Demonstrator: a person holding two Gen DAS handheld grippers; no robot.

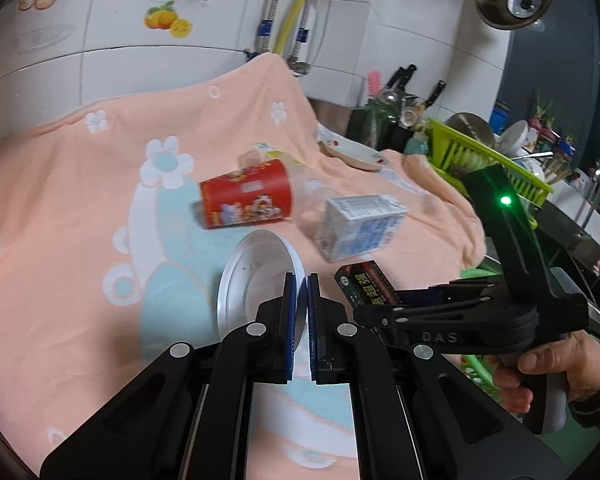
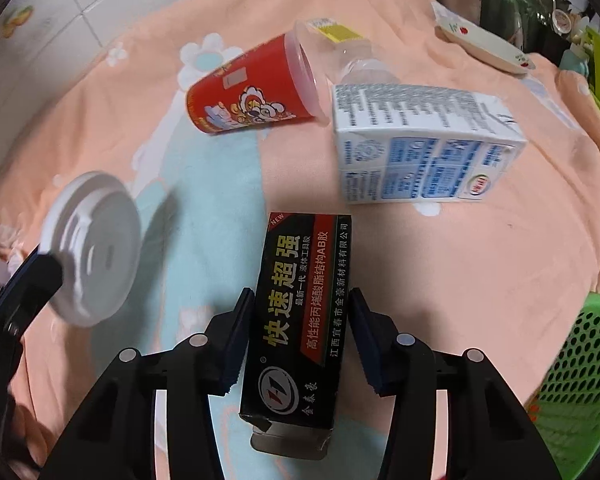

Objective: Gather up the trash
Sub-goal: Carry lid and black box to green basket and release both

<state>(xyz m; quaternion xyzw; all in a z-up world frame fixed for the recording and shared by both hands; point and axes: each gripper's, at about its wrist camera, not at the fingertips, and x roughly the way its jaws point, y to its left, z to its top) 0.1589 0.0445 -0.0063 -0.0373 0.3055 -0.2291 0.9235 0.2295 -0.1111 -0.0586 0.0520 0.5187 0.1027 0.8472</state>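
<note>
Two grippers are working over the peach floral blanket [image 1: 60, 184] that we are seeing spread across the counter. We are seeing the left gripper [image 1: 301, 312] with its blue pads pressed together on the rim of a white plastic lid [image 1: 252, 280], which is standing on edge between them; in the right wrist view the same lid [image 2: 96, 256] is hanging tilted above the blanket at the left edge. We are seeing the right gripper [image 2: 296, 340] straddling a black glue box [image 2: 296, 320] with yellow lettering. Its fingers are standing apart: the left pad is lying against or just beside the box's side, while a narrow gap is showing between the box and the right pad, so we are not calling this a grip. From the left wrist view a hand [image 1: 548, 368] is wrapping the handle of that right gripper, and the box's end [image 1: 364, 284] is poking out beyond it.

Further back, we are seeing a red paper cup [image 2: 256, 92] lying on its side, a clear plastic bottle [image 2: 364, 68] just behind it, and a white and blue milk carton [image 2: 424, 144] lying flat near the glue box. A green perforated basket [image 2: 580, 384] is sitting at the right edge of the blanket, and a white dish [image 2: 484, 46] is resting at the far corner.
</note>
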